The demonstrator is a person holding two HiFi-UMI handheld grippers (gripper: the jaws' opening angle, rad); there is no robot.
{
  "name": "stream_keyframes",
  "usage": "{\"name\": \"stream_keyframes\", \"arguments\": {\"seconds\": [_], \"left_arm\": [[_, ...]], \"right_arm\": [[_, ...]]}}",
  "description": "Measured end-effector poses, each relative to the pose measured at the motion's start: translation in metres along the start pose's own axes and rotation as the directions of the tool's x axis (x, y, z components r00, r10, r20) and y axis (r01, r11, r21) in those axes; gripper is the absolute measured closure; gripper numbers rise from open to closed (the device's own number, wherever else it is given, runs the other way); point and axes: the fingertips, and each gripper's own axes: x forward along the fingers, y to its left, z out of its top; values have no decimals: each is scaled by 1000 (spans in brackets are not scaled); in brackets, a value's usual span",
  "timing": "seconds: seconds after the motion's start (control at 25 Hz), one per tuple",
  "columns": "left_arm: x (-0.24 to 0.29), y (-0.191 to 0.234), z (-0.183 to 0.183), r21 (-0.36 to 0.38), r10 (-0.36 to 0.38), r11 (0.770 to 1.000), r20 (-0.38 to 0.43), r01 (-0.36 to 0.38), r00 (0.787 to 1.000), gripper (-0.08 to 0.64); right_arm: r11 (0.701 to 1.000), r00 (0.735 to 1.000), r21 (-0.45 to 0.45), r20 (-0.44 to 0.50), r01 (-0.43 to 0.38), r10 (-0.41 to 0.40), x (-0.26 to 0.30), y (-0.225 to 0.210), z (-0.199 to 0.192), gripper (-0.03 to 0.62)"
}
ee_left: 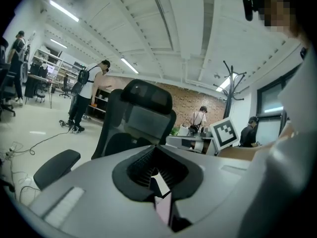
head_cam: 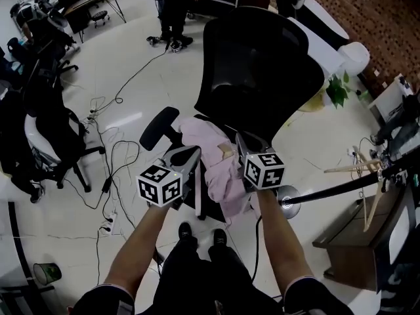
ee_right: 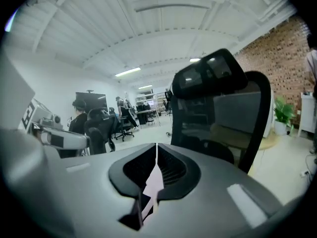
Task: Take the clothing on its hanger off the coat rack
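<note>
Both sets of fingers (head_cam: 186,158) pinch the pink garment (head_cam: 222,176): left gripper (head_cam: 195,151) at its left edge, right gripper (head_cam: 240,139) at its right, above the chair (head_cam: 262,64) seat.

Grey left tongs (head_cam: 189,156) and right tongs (head_cam: 241,144) bear black-and-white marker cubes (head_cam: 159,184) (one each); dark trousers (head_cam: 197,268), black shoes (head_cam: 186,231).

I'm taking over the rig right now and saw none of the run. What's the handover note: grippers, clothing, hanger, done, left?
Left gripper: shut on a fold of the pink garment.
Right gripper: shut on the same garment.
Garment: bunched between both grippers, above the black office chair.
Wooden hanger: bare, far right by a dark pole, apart from the garment.
Done: the garment is in hand, off any rack.
Left: probably setting it down; the hanger did not come along.
</note>
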Motion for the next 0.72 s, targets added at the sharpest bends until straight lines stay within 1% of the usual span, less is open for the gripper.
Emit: {"name": "stream_keyframes", "arguments": {"seconds": [0.16, 0.28, 0.44, 0.6, 0.72], "left_arm": [[5, -13, 33, 36, -19, 999, 61, 17, 998, 548], [6, -24, 52, 66, -39, 997, 90, 33, 995, 548], [3, -34, 69, 95, -45, 995, 101, 35, 994, 548], [3, -45, 93, 122, -57, 992, 123, 42, 991, 548], [3, -53, 104, 148, -76, 987, 127, 57, 989, 548]], "right_arm": [[994, 994, -98, 98, -37, 47, -24, 14, 60, 591], [988, 989, -145, 124, -58, 76, -38, 24, 84, 591], [983, 982, -163, 154, -81, 106, -51, 31, 101, 591], [979, 965, -155, 206, -130, 160, -66, 39, 122, 591], [973, 952, -166, 232, -163, 199, -75, 48, 132, 591]]}}
